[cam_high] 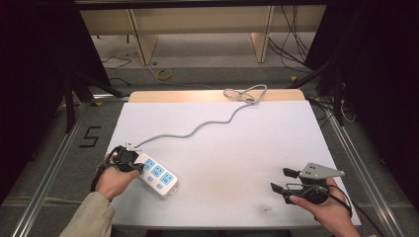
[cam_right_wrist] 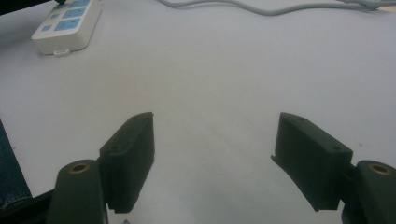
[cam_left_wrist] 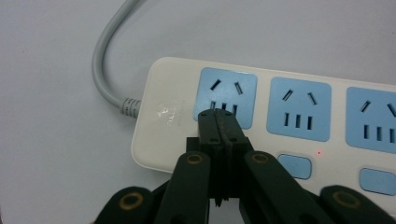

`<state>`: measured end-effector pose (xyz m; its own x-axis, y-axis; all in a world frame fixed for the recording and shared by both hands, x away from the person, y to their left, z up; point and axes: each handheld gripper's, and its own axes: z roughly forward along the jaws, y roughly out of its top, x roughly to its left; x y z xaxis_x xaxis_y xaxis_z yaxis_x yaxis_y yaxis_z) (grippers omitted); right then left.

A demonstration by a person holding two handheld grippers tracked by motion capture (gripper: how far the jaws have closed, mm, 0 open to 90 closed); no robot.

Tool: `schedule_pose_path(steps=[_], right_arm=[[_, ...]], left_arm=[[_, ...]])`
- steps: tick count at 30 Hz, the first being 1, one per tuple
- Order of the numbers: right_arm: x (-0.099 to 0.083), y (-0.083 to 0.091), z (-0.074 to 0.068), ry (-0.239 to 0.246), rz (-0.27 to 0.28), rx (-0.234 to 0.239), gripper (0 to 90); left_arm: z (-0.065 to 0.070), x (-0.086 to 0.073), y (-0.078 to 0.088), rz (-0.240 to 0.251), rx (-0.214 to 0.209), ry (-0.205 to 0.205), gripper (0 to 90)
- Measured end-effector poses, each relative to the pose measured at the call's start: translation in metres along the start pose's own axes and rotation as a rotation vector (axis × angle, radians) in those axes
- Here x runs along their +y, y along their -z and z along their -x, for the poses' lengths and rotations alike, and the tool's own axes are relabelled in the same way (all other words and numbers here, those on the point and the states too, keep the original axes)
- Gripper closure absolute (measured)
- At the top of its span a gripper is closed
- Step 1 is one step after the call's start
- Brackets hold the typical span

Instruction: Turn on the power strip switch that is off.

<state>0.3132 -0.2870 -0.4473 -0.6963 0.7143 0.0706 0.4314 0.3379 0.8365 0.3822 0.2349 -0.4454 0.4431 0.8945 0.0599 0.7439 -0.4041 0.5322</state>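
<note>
We press our left gripper [cam_left_wrist: 219,116], jaws together, on the power strip [cam_high: 157,175] at the table's near left; pushing straight down keeps it steady. Our right gripper [cam_right_wrist: 215,154] waits, jaws apart.

White power strip [cam_high: 157,174] with three blue sockets and blue switches, flat at table's 8 o'clock, long axis running 10 to 4 o'clock; grey cord [cam_high: 197,127] snaking toward 1 o'clock.
</note>
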Motion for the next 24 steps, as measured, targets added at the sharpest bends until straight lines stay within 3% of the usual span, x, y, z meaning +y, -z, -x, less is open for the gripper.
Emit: schedule_pose_path(steps=[24], right_arm=[[0.0003, 0.0008, -0.0002, 0.001, 0.002, 0.004, 29.9]], left_arm=[[0.0001, 0.0011, 0.0003, -0.03, -0.006, 0.025, 90.0]])
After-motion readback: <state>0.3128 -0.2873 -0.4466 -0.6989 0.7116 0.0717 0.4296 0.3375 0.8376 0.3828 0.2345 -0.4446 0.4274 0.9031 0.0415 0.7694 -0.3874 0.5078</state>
